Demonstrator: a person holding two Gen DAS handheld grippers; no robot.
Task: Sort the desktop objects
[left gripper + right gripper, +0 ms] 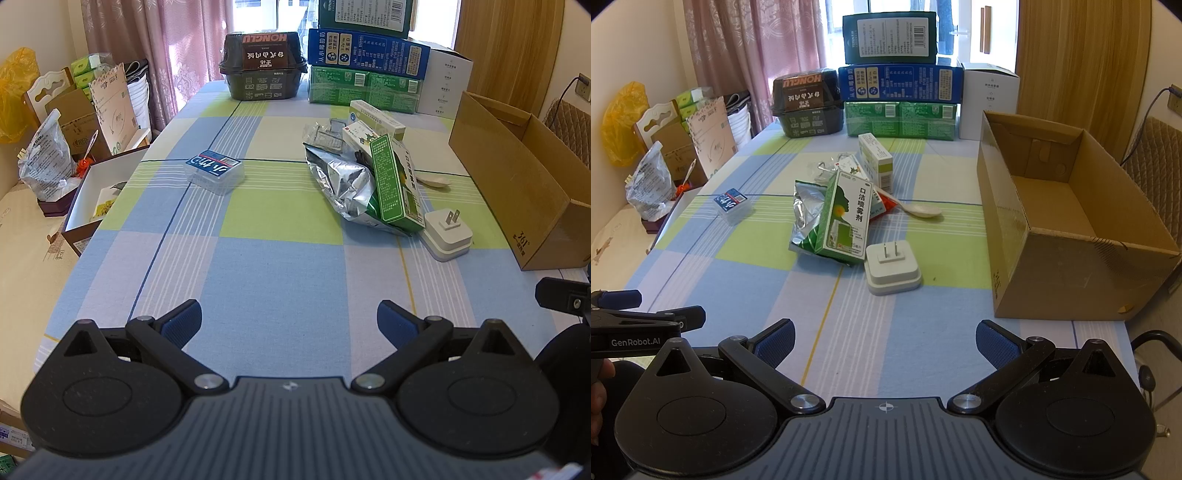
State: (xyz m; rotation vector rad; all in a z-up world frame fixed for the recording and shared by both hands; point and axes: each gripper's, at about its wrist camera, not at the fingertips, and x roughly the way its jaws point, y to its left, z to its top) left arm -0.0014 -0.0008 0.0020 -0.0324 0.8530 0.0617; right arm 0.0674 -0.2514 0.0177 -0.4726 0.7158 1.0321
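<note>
Left wrist view: left gripper (289,325) low over the checked surface (280,266), jaws spread wide, nothing between. Clutter pile left of the cardboard box (517,192).

Right wrist view: right gripper (885,345) likewise spread, empty. White plug adapter (892,267) nearest the cardboard box; best taken first, squarely across its sides.

Pink curtains (753,55) — sunlit window (846,11)
</note>
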